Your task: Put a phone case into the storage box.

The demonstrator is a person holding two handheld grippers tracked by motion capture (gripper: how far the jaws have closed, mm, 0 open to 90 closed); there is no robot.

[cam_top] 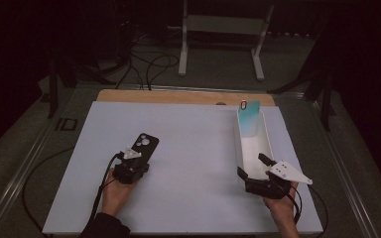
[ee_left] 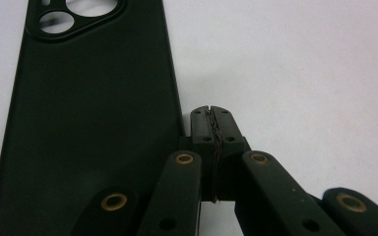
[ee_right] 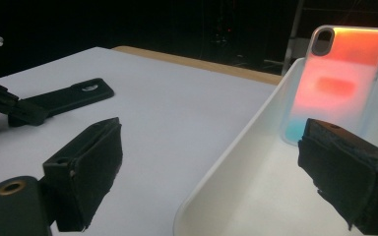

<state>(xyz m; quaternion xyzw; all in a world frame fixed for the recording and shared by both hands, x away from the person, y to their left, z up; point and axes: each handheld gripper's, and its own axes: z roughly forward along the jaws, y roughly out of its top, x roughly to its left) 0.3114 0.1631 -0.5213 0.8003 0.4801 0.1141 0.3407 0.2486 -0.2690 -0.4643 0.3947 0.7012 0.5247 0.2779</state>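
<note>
Beside the left gripper (ee_left: pixel 211 115), its jaws together, lies a matte black phone case (ee_left: pixel 88 123) with camera cutouts.

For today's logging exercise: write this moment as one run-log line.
left gripper: shut, empty, beside black phone case | right gripper: open, at white tray near end | colourful case: leaning in tray

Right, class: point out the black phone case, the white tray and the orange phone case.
black phone case (ee_left: pixel 88 123), left gripper view, on its flat back
white tray (cam_top: pixel 239 144), high view, on its left wall
orange phone case (ee_right: pixel 342 78), right gripper view, on its back
</note>
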